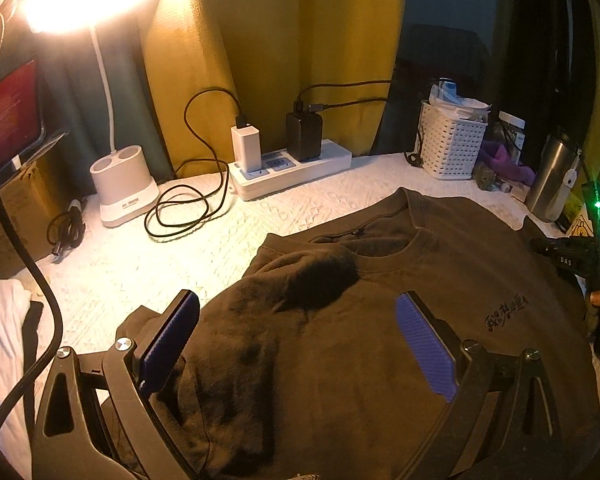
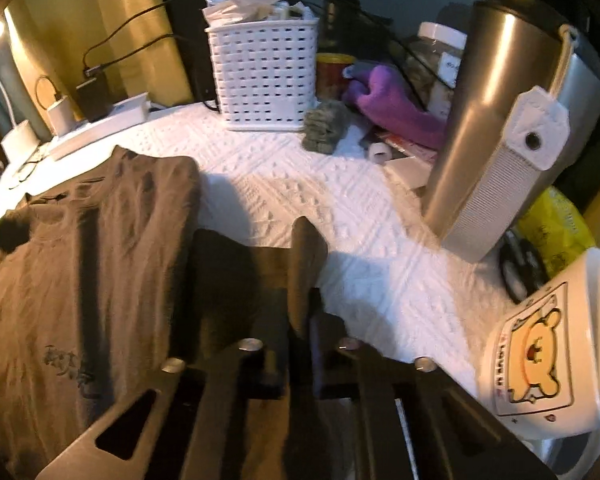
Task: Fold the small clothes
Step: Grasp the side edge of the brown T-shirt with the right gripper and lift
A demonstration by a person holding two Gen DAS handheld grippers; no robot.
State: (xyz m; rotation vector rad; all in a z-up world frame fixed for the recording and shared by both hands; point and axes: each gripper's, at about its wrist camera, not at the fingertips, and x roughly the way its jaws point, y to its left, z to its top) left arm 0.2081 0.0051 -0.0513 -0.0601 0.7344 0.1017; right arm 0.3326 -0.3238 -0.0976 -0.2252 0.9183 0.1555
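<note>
The table (image 2: 340,216) under its white quilted cover is cut off at every frame edge. The brown shirt (image 1: 360,340) lies flat near the table's front edge, collar toward the back; its hem runs out of frame and its left sleeve is folded onto the chest. A small dark print on the chest is too blurred to read. The left tool (image 1: 296,344) hangs released above the shirt, gripping nothing. The right tool (image 2: 300,312) is clenched on a fold of the shirt's right edge, its pads hidden by cloth. At the back edge a white basket (image 2: 262,76) holds crumpled papers and packets. At the right edge stands a steel tumbler (image 2: 496,152), contents unseen, and a bowl (image 2: 540,344), partly cropped.
</note>
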